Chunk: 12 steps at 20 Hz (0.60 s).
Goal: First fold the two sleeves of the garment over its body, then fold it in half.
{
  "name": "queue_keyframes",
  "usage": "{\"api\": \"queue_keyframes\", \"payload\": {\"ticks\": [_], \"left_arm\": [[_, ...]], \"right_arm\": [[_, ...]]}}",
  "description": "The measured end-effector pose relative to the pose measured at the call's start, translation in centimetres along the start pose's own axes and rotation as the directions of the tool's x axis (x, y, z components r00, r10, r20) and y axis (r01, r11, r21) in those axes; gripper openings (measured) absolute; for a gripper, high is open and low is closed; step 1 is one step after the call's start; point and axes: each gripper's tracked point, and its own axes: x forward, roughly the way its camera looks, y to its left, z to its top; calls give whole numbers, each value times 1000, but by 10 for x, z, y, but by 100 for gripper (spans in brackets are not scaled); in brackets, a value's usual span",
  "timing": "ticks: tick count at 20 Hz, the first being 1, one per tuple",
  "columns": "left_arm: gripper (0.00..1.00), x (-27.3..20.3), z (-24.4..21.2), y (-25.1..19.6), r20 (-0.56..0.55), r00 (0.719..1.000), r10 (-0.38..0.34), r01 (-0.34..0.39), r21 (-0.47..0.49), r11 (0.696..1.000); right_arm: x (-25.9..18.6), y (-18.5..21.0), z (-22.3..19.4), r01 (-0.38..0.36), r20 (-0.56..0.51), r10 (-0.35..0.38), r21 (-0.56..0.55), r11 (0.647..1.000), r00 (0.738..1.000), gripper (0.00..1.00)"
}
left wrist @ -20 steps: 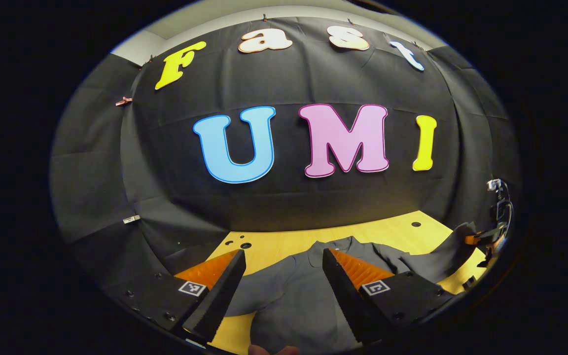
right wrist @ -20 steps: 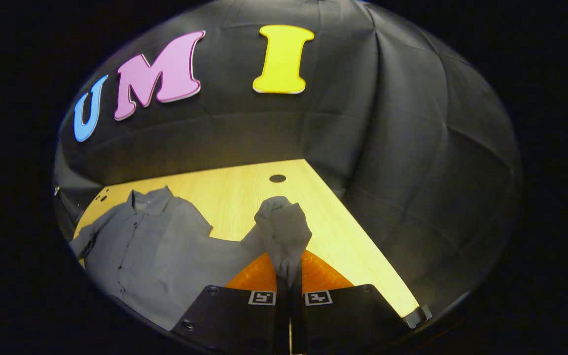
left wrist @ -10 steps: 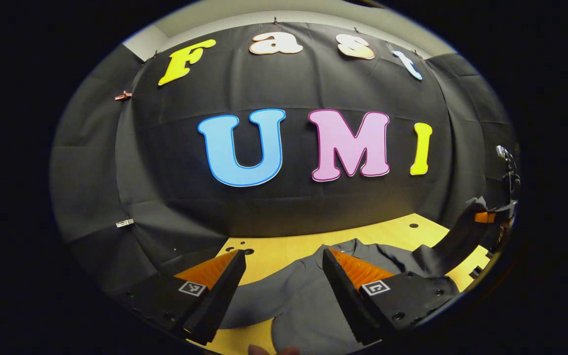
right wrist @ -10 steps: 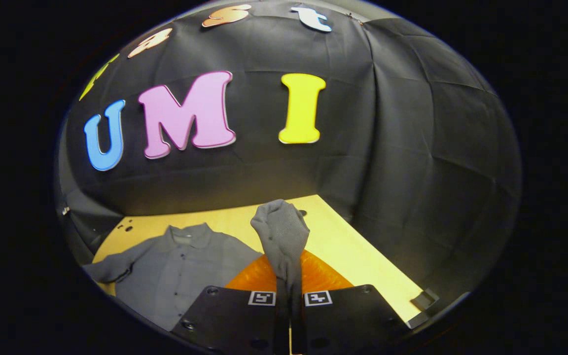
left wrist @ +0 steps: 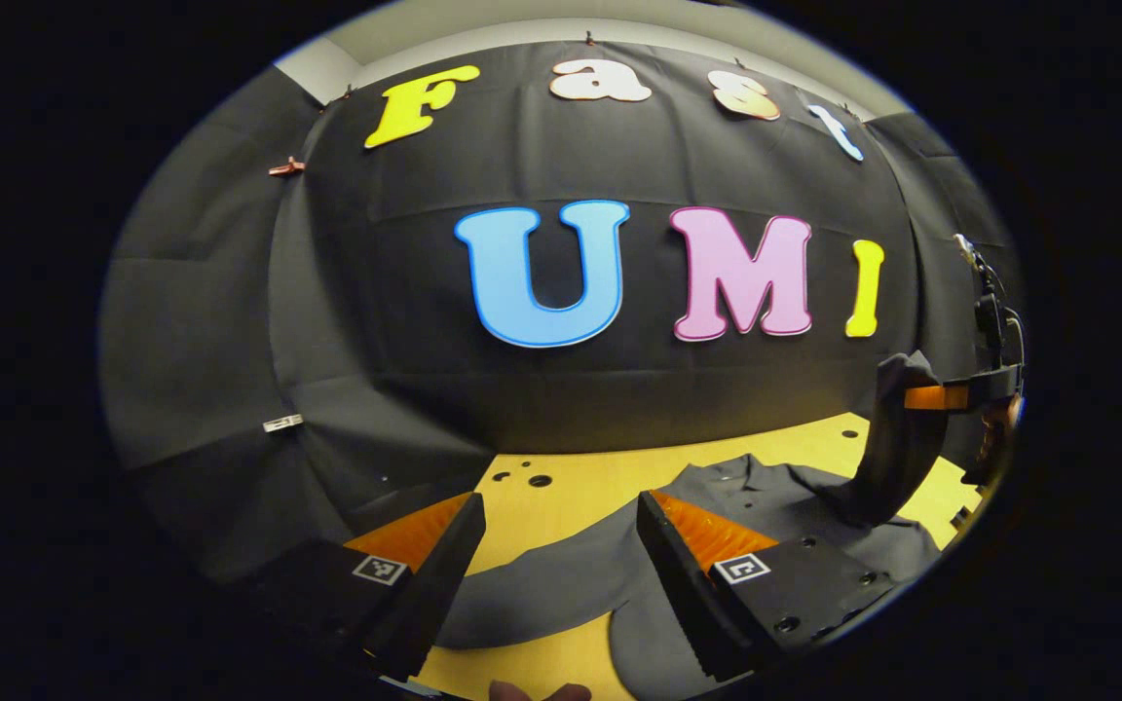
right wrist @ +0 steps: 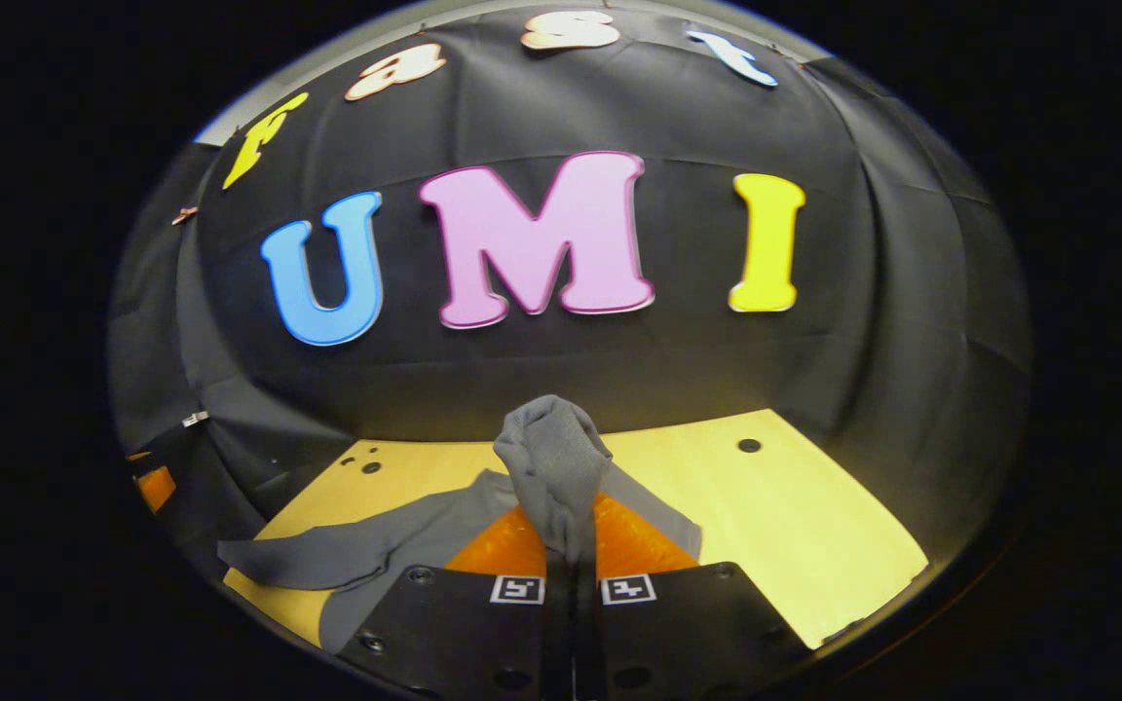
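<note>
A grey button-up shirt (left wrist: 766, 497) lies flat on the wooden table (left wrist: 571, 482), collar toward the back wall. One sleeve (left wrist: 522, 589) stretches out on the table, below and between the fingers of my left gripper (left wrist: 559, 506), which is open, holds nothing and hovers above the cloth. At the far right, the right gripper (left wrist: 951, 397) holds the other sleeve (left wrist: 897, 443) raised in an arc off the table. In the right gripper view, my right gripper (right wrist: 571, 560) is shut on that sleeve's bunched cuff (right wrist: 553, 458), with the shirt body (right wrist: 395, 540) below and to its left.
Black cloth walls close the table off at the back and both sides. Small round holes (left wrist: 539, 480) mark the tabletop near the back left corner, and one hole (right wrist: 748, 445) sits at the back right. Bare wood (right wrist: 795, 535) lies right of the shirt.
My right gripper has lifted the cuff higher and swung left, from the table's right side toward the shirt body. My left gripper stayed open and shifted left toward the flat sleeve.
</note>
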Motion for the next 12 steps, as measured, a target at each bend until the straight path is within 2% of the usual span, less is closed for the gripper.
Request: {"api": "queue_keyframes", "payload": {"ticks": [5,9,12], "left_arm": [[99,-7,-36,59,-57,995,84,-85,-17,996],[99,-7,-68,99,-103,986,134,-135,-4,991],[99,-5,-93,125,-157,973,167,-176,-45,983]], "right_arm": [[38,79,-56,-111,-103,105,-54,992,989,6],[58,111,-126,-141,-223,114,-110,984,968,6],[72,129,-178,-157,-320,107,-134,978,941,7]]}}
